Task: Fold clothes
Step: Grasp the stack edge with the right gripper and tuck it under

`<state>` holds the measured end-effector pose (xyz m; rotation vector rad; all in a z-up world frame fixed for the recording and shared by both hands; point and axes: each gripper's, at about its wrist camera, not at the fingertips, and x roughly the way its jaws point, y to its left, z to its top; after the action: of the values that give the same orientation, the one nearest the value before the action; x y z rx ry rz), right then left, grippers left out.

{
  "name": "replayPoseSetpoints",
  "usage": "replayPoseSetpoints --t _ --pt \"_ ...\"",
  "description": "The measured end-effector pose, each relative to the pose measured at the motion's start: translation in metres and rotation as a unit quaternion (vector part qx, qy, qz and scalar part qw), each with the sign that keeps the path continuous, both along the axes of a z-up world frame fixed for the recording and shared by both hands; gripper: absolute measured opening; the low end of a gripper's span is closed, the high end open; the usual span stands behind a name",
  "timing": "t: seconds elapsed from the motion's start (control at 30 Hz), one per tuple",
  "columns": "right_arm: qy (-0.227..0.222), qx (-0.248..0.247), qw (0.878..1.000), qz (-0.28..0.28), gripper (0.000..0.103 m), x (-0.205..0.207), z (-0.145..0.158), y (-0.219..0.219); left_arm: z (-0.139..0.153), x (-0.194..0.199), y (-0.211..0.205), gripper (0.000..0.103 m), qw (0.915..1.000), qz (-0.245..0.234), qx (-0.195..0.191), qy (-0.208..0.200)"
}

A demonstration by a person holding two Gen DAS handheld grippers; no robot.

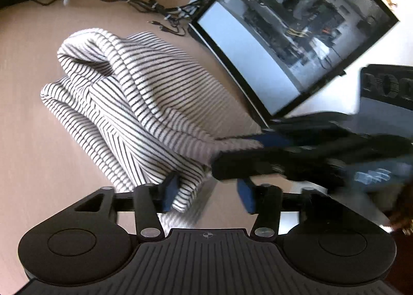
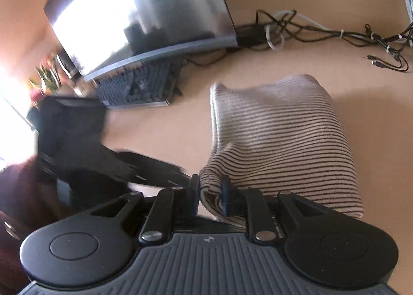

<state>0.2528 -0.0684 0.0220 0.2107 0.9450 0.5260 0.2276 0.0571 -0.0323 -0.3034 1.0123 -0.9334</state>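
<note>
A white garment with thin black stripes (image 1: 134, 104) lies bunched and partly folded on the tan table (image 1: 31, 140); it also shows in the right wrist view (image 2: 278, 135). My left gripper (image 1: 209, 191) is open, its blue pads wide apart, with a corner of the garment lying against the left pad. My right gripper (image 2: 210, 191) is shut on the garment's near edge, its jaws pinching a fold of cloth. The right gripper also shows in the left wrist view (image 1: 242, 148), clamped on the cloth's right corner.
A dark monitor (image 1: 291, 29) stands close on the right of the garment, with a keyboard (image 2: 136, 86) below it. A bundle of black and white cables (image 1: 144, 3) runs along the far side of the table.
</note>
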Motion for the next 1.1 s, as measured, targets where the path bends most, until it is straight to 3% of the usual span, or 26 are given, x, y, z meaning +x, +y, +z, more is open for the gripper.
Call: replayPoseSetpoints --t 0.1,0.13,0.23,0.3,0.4,0.53,0.6,0.67,0.7,0.8,0.9,1.03,1.1 --pt "-0.023 -0.068 0.997 0.037 0.017 -0.005 -0.012 0.023 0.006 -0.010 0.018 0.091 0.9993 -0.016 0.031 -0.012" --pt "-0.040 -0.104 0.992 0.057 0.017 -0.008 -0.018 0.034 0.005 -0.011 0.027 0.093 0.9989 -0.010 0.044 -0.013" --pt "-0.099 -0.202 0.967 0.119 0.020 -0.028 -0.029 0.069 0.006 -0.003 0.058 0.091 0.9972 0.044 0.060 0.007" --pt "-0.121 -0.232 0.953 0.151 0.020 -0.038 -0.034 0.086 0.017 0.007 0.074 0.091 0.9952 0.090 0.036 0.017" --pt "-0.143 -0.254 0.938 0.189 0.020 -0.044 -0.037 0.105 0.039 0.021 0.070 0.096 0.9925 0.122 0.010 -0.006" --pt "-0.150 -0.262 0.930 0.207 0.021 -0.044 -0.036 0.113 0.041 0.040 0.034 0.093 0.9881 0.128 0.074 -0.042" --pt "-0.147 -0.253 0.934 0.205 0.021 -0.043 -0.031 0.107 0.033 0.043 0.019 0.083 0.9812 0.122 0.134 -0.065" --pt "-0.138 -0.227 0.944 0.197 0.025 -0.042 -0.022 0.096 0.025 0.043 0.014 0.085 0.9742 0.114 0.173 -0.089" --pt "-0.127 -0.202 0.953 0.187 0.029 -0.041 -0.014 0.084 0.023 0.042 0.016 0.085 0.9742 0.113 0.172 -0.093" --pt "-0.105 -0.129 0.979 0.120 0.059 -0.033 0.012 0.038 0.021 0.039 0.020 0.086 0.9754 0.112 0.169 -0.087" --pt "-0.082 -0.059 0.994 0.035 0.064 -0.018 0.029 -0.014 0.018 0.038 0.021 0.089 0.9753 0.112 0.170 -0.086" --pt "-0.028 0.016 0.996 -0.081 0.069 0.026 0.014 -0.069 0.016 0.037 0.023 0.089 0.9767 0.117 0.164 -0.075" --pt "0.015 0.064 0.993 -0.103 0.076 0.048 -0.007 -0.083 0.016 0.038 0.023 0.091 0.9767 0.117 0.165 -0.072"
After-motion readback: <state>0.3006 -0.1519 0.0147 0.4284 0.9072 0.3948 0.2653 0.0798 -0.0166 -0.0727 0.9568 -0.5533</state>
